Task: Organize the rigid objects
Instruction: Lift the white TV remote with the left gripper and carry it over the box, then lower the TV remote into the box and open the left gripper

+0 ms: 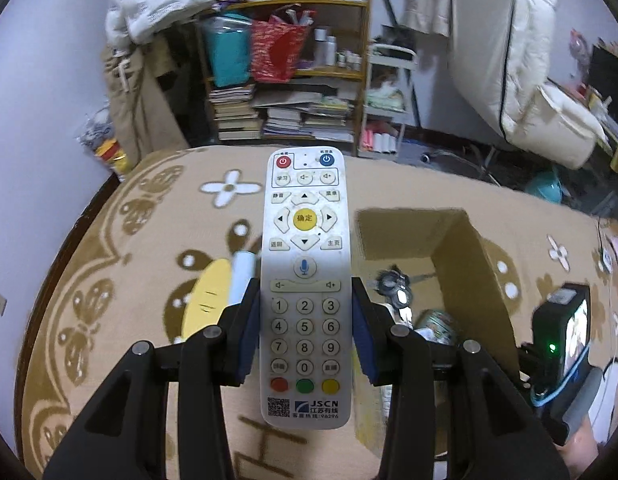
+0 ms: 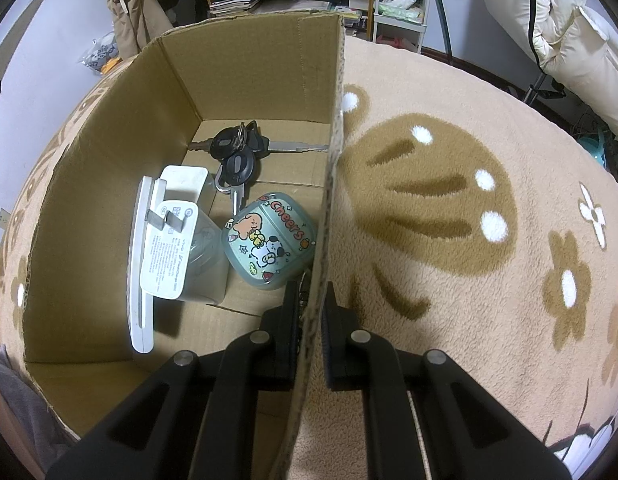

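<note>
My left gripper [image 1: 305,300] is shut on a white TV remote [image 1: 305,240], held lengthwise above the patterned blanket, buttons up. To its right stands an open cardboard box [image 1: 465,264]. My right gripper [image 2: 313,304] is shut on the right wall of that cardboard box [image 2: 333,128], one finger inside and one outside. Inside lie a bunch of keys [image 2: 239,152], a teal cartoon earbud case [image 2: 269,240], a white charger plug [image 2: 169,248] and a flat white object [image 2: 139,264]. A white and blue marker [image 1: 241,272] lies on the blanket left of the remote.
The tan blanket [image 2: 469,240] with brown flower patterns covers the surface. Behind it stand a cluttered bookshelf [image 1: 285,80], a small white cart [image 1: 389,92] and white bedding [image 1: 509,60]. The other gripper's camera unit [image 1: 565,332] shows at the right.
</note>
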A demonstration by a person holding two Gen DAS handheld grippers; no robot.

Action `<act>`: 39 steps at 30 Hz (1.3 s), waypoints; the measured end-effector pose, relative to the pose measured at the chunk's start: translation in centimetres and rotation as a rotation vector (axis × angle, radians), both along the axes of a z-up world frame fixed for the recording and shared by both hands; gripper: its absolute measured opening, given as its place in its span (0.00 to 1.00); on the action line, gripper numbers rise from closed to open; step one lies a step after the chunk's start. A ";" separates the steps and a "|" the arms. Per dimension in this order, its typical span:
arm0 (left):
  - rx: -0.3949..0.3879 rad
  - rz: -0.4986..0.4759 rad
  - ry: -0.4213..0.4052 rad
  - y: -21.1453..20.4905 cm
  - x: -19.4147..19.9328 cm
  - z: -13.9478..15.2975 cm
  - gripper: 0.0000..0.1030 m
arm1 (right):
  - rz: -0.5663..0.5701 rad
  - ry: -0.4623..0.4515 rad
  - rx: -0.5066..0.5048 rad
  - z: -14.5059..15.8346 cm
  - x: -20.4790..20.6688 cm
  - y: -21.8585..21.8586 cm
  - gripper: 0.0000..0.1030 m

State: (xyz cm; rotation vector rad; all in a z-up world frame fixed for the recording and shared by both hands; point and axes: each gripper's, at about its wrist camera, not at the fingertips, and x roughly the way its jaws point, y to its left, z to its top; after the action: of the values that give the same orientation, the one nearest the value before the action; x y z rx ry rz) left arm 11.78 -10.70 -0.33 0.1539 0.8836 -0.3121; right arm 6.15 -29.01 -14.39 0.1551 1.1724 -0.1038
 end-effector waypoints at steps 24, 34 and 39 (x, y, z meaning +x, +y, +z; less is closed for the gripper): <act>0.112 -0.188 0.100 -8.8 -3.0 -5.8 0.38 | 0.001 0.000 -0.007 0.0 0.0 -0.2 0.11; 0.136 -0.180 0.097 -8.7 -2.7 -6.5 0.38 | 0.001 -0.001 -0.007 -0.1 -0.1 -0.1 0.11; 0.127 -0.175 0.081 -8.2 -2.5 -5.7 0.38 | 0.004 -0.007 -0.018 0.0 -0.1 0.1 0.11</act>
State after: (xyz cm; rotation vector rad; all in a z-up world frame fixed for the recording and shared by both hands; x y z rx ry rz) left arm 9.23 -18.90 -5.99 0.3390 0.9722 -0.4280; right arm 6.05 -28.92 -14.39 0.1370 1.1644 -0.1102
